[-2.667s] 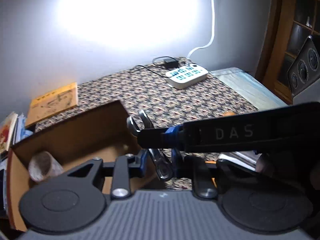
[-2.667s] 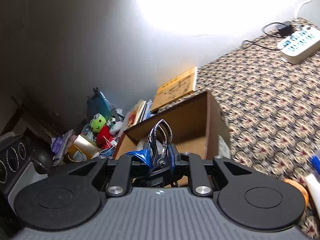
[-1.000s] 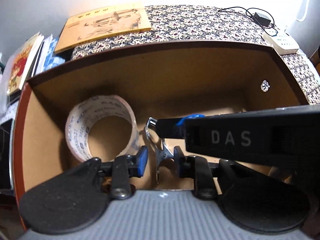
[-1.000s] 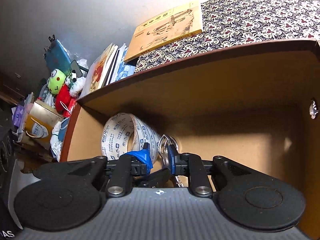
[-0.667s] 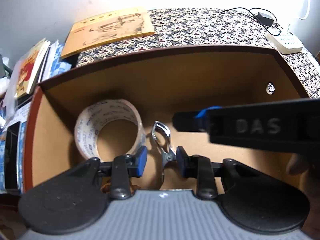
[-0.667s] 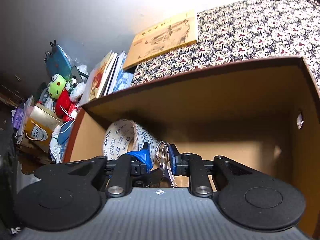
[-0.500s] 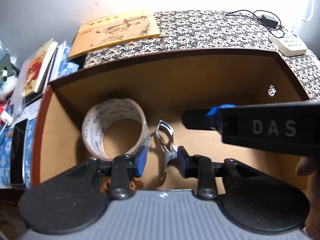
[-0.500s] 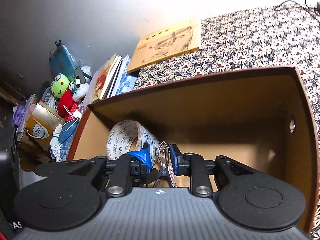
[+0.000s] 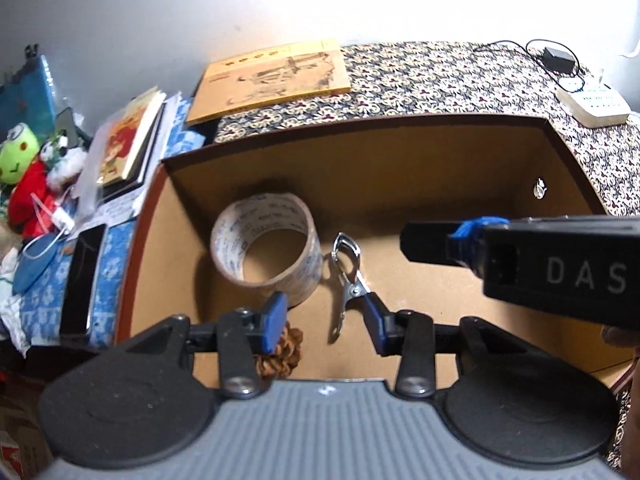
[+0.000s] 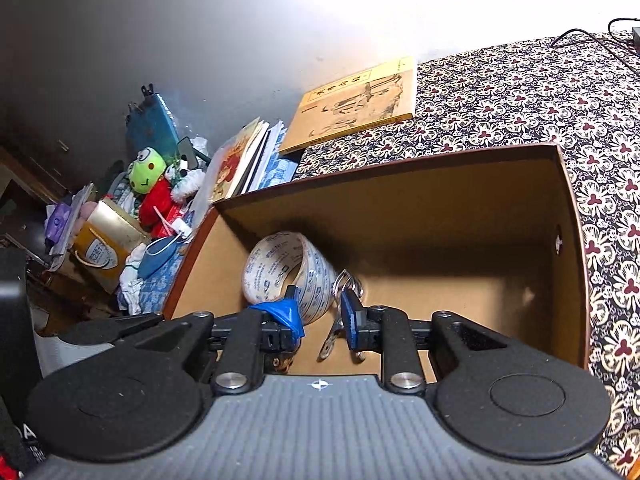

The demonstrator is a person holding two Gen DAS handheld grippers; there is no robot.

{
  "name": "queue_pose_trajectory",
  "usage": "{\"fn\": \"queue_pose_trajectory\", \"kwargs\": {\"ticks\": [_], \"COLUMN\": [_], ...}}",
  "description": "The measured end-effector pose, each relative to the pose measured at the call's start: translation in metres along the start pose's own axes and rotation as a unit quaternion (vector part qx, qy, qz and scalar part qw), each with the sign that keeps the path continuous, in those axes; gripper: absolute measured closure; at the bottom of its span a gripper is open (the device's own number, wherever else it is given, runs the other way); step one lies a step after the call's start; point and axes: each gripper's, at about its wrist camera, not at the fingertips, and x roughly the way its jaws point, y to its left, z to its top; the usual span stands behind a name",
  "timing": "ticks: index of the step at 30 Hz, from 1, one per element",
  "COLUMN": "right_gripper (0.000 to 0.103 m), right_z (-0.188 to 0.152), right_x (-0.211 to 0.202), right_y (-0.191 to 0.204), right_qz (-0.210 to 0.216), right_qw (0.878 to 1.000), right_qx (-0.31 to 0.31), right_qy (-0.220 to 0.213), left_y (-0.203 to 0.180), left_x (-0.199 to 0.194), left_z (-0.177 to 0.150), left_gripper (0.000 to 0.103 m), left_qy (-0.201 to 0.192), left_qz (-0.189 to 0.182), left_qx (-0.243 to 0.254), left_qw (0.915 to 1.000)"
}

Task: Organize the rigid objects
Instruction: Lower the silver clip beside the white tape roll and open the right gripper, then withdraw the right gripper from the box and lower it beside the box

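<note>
An open cardboard box (image 9: pixel 360 126) (image 10: pixel 400 160) sits on the patterned cloth. On its floor lie a roll of printed tape (image 9: pixel 264 252) (image 10: pixel 286 270) and, just right of it, a metal spring clip (image 9: pixel 346 276) (image 10: pixel 334 334). A brown knobbly object (image 9: pixel 280 354) sits near the box's front wall. My left gripper (image 9: pixel 324 322) hovers open above the clip, holding nothing. My right gripper (image 10: pixel 320 316) is open and empty, with the clip on the floor below its gap. In the left wrist view the right gripper (image 9: pixel 520 256) reaches in from the right, clear of the clip.
A yellow book (image 9: pixel 276 74) (image 10: pixel 360 100) lies on the cloth behind the box. Left of the box are stacked books (image 9: pixel 128 140), a dark phone (image 9: pixel 82 280) and plush toys (image 10: pixel 154 184). A white power strip (image 9: pixel 594 102) with cables sits far right.
My right gripper carried the clip down into the box and let it go; the clip now rests beside the tape. Both grippers have since lifted back from the box floor.
</note>
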Motion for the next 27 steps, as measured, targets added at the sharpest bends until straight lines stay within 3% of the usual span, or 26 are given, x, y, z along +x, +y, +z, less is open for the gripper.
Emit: {"fn": "queue_pose_trajectory", "kwargs": {"ticks": [12,27], "right_gripper": [0.097,0.097], "right_z": [-0.023,-0.055], "right_x": [-0.032,-0.064], "right_y": [0.014,0.024], "right_qz": [0.043,0.082], "right_qw": [0.999,0.996], "right_qx": [-0.022,-0.038], "right_qy": [-0.005,-0.01], "left_y": [0.0,-0.007], "left_x": [-0.043,-0.086], "left_z": [-0.025,-0.061], "left_gripper": [0.06,0.054], "left_qy": [-0.016,-0.025], "left_qz": [0.048,0.076], "left_qx": [-0.041,-0.072], "left_qw": [0.9979,0.9942]}}
